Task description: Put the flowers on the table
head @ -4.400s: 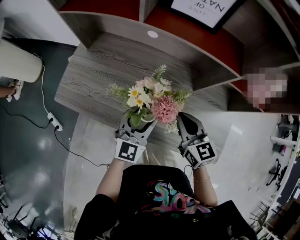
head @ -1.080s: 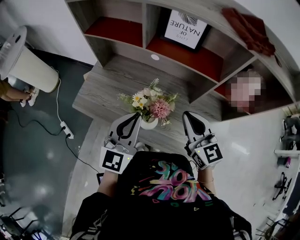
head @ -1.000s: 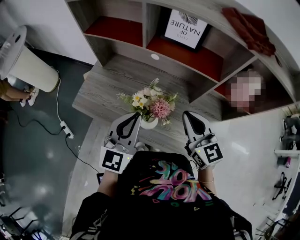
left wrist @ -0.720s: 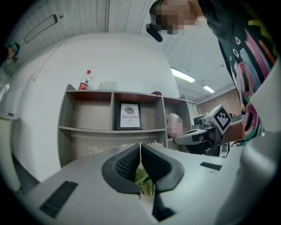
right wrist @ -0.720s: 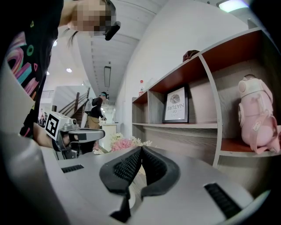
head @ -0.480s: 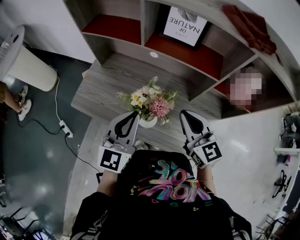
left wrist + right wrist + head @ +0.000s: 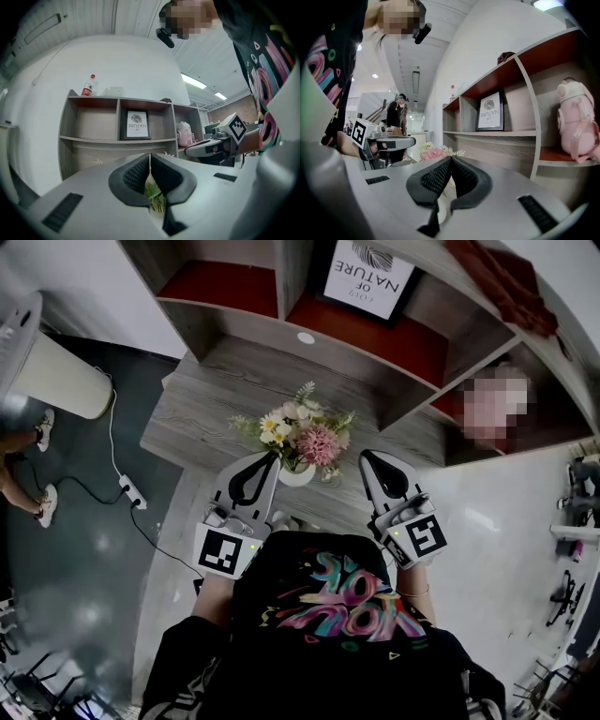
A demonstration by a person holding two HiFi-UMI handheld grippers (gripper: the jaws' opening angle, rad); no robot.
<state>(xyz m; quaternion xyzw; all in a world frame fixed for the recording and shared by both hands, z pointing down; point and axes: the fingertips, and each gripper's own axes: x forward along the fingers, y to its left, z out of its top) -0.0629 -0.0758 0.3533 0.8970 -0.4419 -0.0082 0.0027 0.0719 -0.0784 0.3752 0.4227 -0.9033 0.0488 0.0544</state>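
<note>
A bunch of white, yellow and pink flowers (image 7: 302, 432) stands upright in a small white vase (image 7: 296, 474) on the grey wooden table (image 7: 206, 399). My left gripper (image 7: 265, 457) sits just left of the vase, jaws shut and empty. My right gripper (image 7: 366, 457) sits just right of it, also shut and empty. Neither touches the vase. In the right gripper view the pink and white flowers (image 7: 433, 152) show beyond the closed tips, with my left gripper (image 7: 414, 139) behind them. Green stems (image 7: 156, 197) peek past the left gripper's closed tips.
Behind the table rises a shelf unit with red-backed bays and a framed print (image 7: 367, 274). A pink bottle (image 7: 578, 123) stands in a bay at the right. A white cylinder (image 7: 52, 371) and a power strip (image 7: 131, 491) on its cable are on the dark floor at the left.
4.4 s ago the flowers were held up between both grippers. They now stand on the table, and both grippers have drawn back from the vase, shut.
</note>
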